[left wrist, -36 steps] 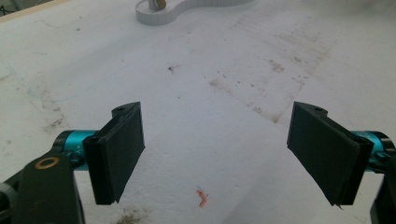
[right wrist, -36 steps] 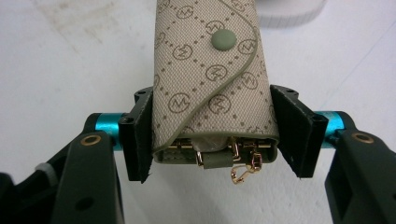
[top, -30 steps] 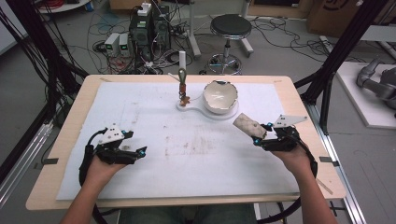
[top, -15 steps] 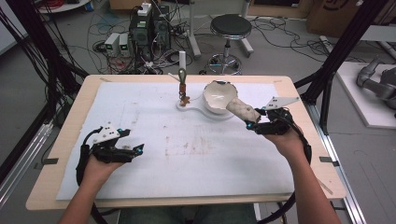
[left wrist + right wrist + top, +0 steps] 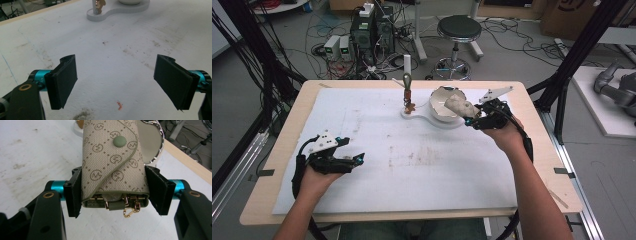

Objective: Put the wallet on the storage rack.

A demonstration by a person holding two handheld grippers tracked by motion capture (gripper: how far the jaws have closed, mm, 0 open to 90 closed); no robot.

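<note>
Right gripper (image 5: 469,120) clamped on the beige key pouch (image 5: 458,105), held above the white bowl (image 5: 438,96) far right, left gripper (image 5: 353,161) jaws wide, low over the near-left worktop (image 5: 422,165).

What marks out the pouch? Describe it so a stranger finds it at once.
Start at the white bowl at the table's far side. Just over its rim, the right gripper clamps the pouch. It is beige fabric with a printed monogram, a green snap button and gold clips at its end.
</note>
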